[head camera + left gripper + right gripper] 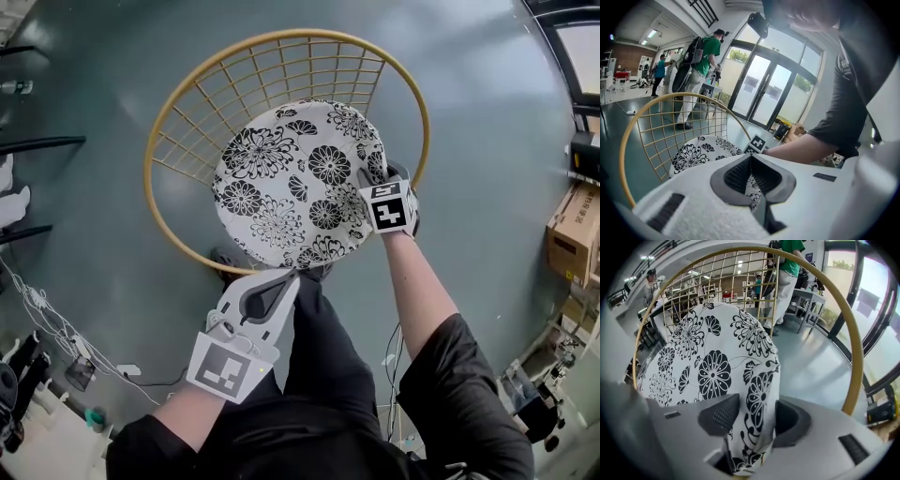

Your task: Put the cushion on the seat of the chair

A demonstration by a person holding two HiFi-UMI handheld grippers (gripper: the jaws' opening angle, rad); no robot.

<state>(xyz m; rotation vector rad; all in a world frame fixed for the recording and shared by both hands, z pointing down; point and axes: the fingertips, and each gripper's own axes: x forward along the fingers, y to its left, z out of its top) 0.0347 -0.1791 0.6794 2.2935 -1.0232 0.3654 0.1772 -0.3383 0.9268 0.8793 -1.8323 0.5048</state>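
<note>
Round cushion (291, 187), white w/ black flower print, lies inside the yellow wire chair (187, 103) at ctr of the head view. Its lower edge overlaps the chair's near rim, and bare mesh shows at upper left and along the top.

Right gripper (382, 183) is at the cushion's right edge. In the right gripper view its jaws stand well apart w/ the cushion's edge running up btw them. The fabric hangs loose there and the pads don't pinch it.

Left gripper (286, 279) is low ctr, its tip at the cushion's lower edge. In the left gripper view its pads meet at the tips w/ a strip of flower fabric caught in the gap, so it's clamped on the cushion.

Grey-green floor (487, 112) lies all round. A cardboard box (572, 234) is at the right edge and cables (56, 328) at lower left. In the left gripper view's bg, a person in a green shirt (705, 51) w/ a backpack is at upper left, and glass doors (764, 98) are at ctr.
</note>
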